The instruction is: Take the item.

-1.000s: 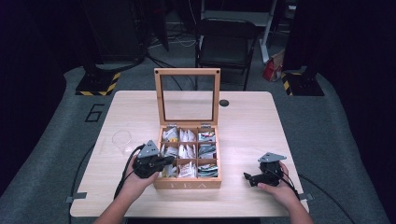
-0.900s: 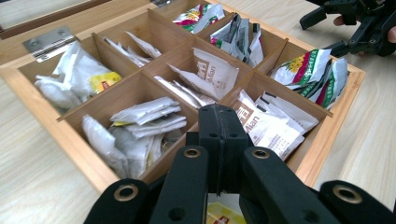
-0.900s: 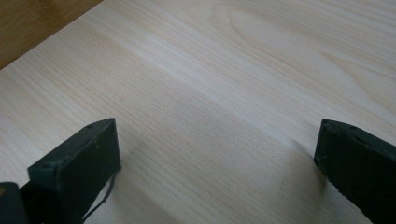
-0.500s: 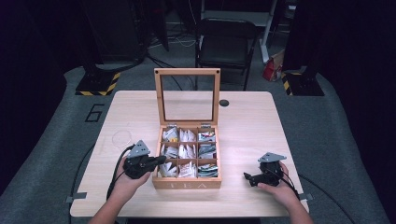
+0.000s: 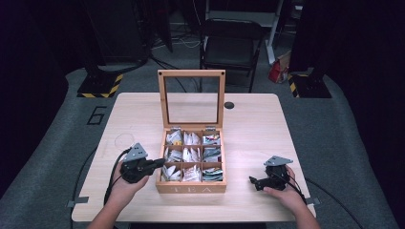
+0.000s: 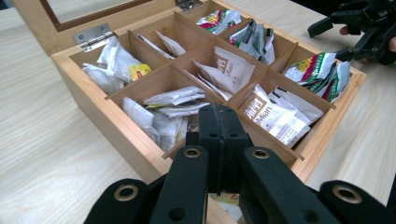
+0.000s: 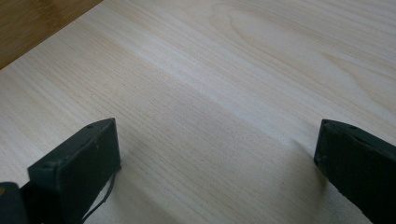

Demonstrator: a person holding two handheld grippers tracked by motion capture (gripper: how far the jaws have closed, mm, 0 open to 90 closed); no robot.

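One shut tool (image 6: 219, 123) beside tea box (image 6: 140, 149)

pale wooden tea box (image 5: 191, 187), black claw (image 6: 219, 122)

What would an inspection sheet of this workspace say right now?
Surface: pale wooden table, mostly bare.
Job's things: open nine-compartment wooden tea box, glass-paned lid upright, sachets inside.
Clutter: small dark round spot on the table.
Grippers: left gripper shut at the box's left edge, something yellow below its fingers, unclear if held; right gripper open, on the table.
Cables: black cable trails from the left gripper.
Surroundings: black folding chair, grey floor.
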